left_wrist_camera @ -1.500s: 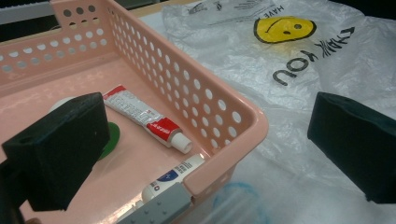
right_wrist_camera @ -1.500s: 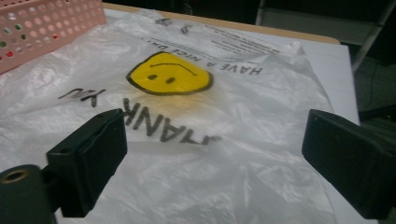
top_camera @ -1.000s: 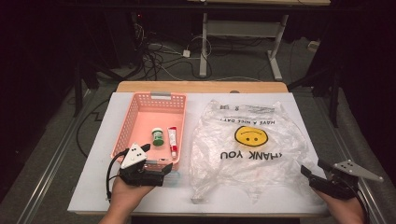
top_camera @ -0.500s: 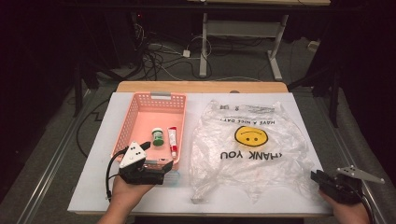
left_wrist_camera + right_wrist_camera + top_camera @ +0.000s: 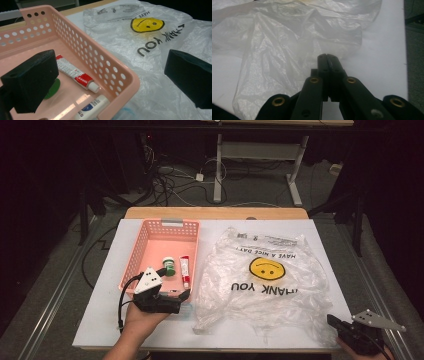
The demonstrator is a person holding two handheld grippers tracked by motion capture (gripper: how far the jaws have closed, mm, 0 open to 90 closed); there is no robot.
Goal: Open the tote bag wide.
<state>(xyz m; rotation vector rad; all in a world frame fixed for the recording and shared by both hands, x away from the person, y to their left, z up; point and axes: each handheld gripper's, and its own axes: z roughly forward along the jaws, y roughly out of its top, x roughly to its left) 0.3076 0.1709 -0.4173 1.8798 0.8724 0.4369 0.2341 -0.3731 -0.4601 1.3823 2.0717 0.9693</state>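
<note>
The work in hand looks like packing the basket's small items into the plastic bag [image 5: 262, 280], which lies flat and crumpled on the white table [image 5: 100, 320], smiley face and "THANK YOU" print up, just beside the pink basket [image 5: 150, 240]. The right gripper [image 5: 334, 321] sits at the bag's near right corner; its jaws have just been closing and in the right gripper view they stand pressed together, tips [image 5: 327, 58] at the edge of the film, with no fold visibly caught between them, so the pinch appears to have missed or taken only a wisp. To do this step well, the person would likely reopen the jaws, slide the lower one under a raised wrinkle near the bag's edge, and close on a single layer only, since grabbing both layers would keep the mouth sealed. A lift should be gentle, as the film is thin and light and will slip or drag the whole bag along. The left gripper [image 5: 185, 296] rests at the basket's near corner with its jaws wide apart, straddling the basket wall, holding nothing. Inside the basket lie a red-and-white tube [image 5: 75, 72], a white tube [image 5: 92, 107] at the near wall and a green-capped item [image 5: 169, 267]. Once the mouth stands open, the left gripper should take the tubes across their width, one at a time.
</note>
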